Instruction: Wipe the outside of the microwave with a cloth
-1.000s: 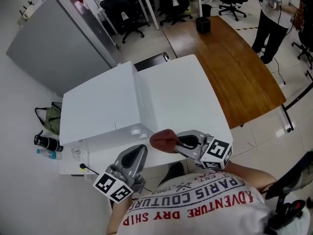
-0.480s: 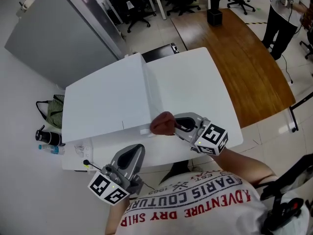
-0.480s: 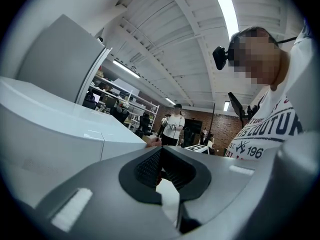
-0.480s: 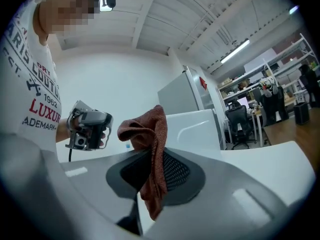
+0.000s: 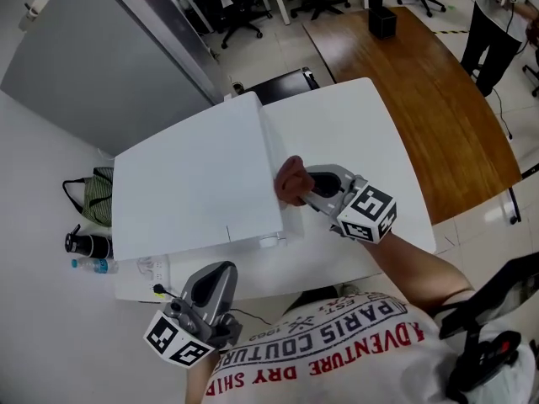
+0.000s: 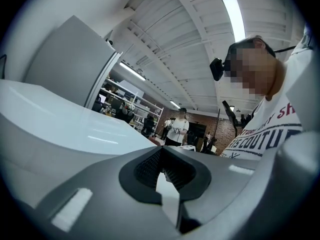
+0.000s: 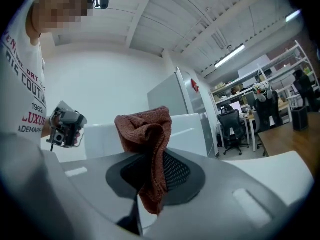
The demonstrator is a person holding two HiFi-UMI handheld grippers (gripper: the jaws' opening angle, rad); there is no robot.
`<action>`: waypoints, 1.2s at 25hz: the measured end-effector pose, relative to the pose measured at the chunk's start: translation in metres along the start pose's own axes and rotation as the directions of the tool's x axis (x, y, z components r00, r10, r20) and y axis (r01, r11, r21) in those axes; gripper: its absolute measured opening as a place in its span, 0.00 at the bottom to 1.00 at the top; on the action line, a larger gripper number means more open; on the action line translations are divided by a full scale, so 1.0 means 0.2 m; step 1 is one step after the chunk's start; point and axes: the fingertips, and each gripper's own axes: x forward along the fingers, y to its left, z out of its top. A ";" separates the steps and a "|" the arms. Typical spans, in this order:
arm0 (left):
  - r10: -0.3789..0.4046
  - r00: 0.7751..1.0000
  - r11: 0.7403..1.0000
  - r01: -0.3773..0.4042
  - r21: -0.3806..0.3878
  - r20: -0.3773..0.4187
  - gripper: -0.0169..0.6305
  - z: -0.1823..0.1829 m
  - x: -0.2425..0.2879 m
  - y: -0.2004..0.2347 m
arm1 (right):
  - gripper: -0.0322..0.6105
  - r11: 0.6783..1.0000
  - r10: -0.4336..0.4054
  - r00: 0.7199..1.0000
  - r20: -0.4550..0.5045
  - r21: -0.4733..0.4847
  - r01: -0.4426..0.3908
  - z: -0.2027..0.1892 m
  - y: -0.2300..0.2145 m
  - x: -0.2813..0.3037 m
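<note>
Open-plan office-lab where I stand. Black swivel chairs (image 5: pixel 229 11) beyond the long wooden table (image 5: pixel 421 91); storage shelving (image 7: pixel 280 76) behind it; strip lights (image 6: pixel 234 14) on bare ceiling overhead.

bag (image 5: pixel 91 199) half hidden behind microwave (image 5: pixel 189 183), bystander (image 5: pixel 497 28) cropped

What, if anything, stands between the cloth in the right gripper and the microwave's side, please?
Nothing visible does. The right gripper is shut on the cloth, which appears to press against the right side of the microwave. The left gripper, shut and empty, is held low, clear of that side.
</note>
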 end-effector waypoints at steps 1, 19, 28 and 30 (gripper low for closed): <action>0.007 1.000 1.000 -0.007 0.002 0.004 0.04 0.02 -0.02 0.02 | 0.12 1.000 -0.014 1.000 0.000 -0.011 0.014 0.01 -0.05 0.03; 0.029 0.998 1.000 -0.028 0.010 -0.052 0.04 0.04 -0.10 0.24 | 0.10 0.972 -0.233 0.973 0.003 -0.040 0.232 0.13 -0.75 0.48; 0.010 0.999 1.000 -0.009 0.023 -0.045 0.04 0.07 -0.05 0.24 | 0.10 0.969 -0.240 0.971 0.013 -0.065 0.240 0.14 -0.79 0.45; -0.007 0.999 1.000 0.008 0.027 -0.040 0.04 0.07 -0.03 0.21 | 0.11 0.965 -0.250 0.968 0.015 -0.077 0.250 0.14 -0.78 0.36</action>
